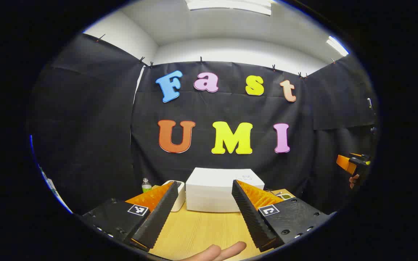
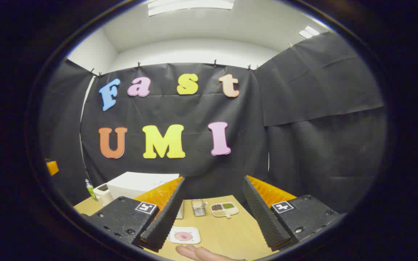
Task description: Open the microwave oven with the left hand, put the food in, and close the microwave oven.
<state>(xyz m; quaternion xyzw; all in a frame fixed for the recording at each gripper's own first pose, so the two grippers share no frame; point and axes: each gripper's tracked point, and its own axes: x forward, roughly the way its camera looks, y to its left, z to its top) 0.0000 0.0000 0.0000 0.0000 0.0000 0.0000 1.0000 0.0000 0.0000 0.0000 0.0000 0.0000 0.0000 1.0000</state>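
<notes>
Start of job: my left gripper [image 1: 204, 214] & right gripper [image 2: 212, 214] both spread, holding nothing. Microwave [image 1: 220, 188] shut, far end of table [image 1: 194, 232]; food plate [image 2: 184, 235] near right. Next: left to door.

Looks like a staged recording booth inside an office-type room: black cloth [image 2: 321, 119] clipped up as walls, white ceiling with panel lights [image 1: 230, 4], and a wooden table [image 2: 230, 232] ahead of the right gripper's fingers.
</notes>
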